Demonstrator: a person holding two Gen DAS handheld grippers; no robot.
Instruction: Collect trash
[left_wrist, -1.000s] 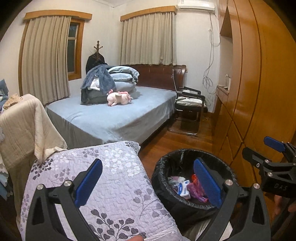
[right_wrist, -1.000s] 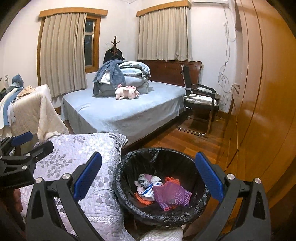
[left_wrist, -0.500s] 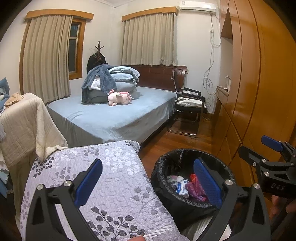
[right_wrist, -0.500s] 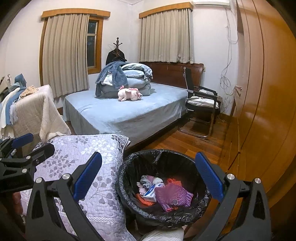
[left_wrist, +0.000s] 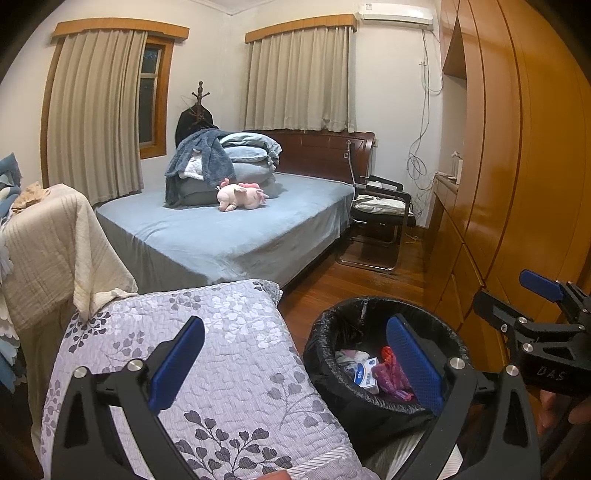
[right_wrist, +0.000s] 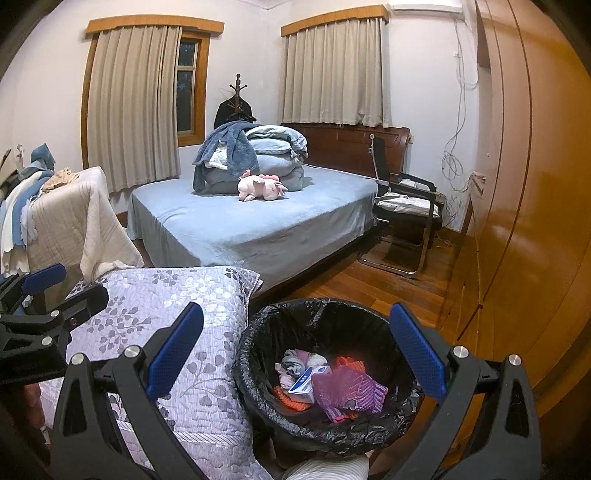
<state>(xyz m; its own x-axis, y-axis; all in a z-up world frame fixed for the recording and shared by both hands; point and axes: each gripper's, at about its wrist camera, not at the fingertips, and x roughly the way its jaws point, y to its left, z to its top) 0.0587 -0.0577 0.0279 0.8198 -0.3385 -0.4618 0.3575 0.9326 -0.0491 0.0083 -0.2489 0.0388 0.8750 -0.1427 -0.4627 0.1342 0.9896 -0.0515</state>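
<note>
A round bin with a black liner (right_wrist: 325, 317) stands on the wooden floor, also in the left wrist view (left_wrist: 343, 314). It holds a purple mesh piece (right_wrist: 347, 391), a white and blue box (right_wrist: 306, 384), pale cloth (right_wrist: 295, 363) and something orange (right_wrist: 290, 398). My right gripper (right_wrist: 295, 358) is open and empty above the bin. My left gripper (left_wrist: 295, 365) is open and empty over the edge between the quilt and the bin. Each gripper shows at the edge of the other's view.
A floral purple quilt (left_wrist: 207, 354) covers a surface left of the bin. A blue bed (left_wrist: 229, 229) with folded bedding and a pink plush toy (left_wrist: 240, 194) lies beyond. A black chair (left_wrist: 380, 210) stands by the bed. Wooden wardrobes (left_wrist: 517, 184) line the right side.
Both views have drifted slightly back and up; the bin sits a little lower in both views. Both grippers stay open and empty.
</note>
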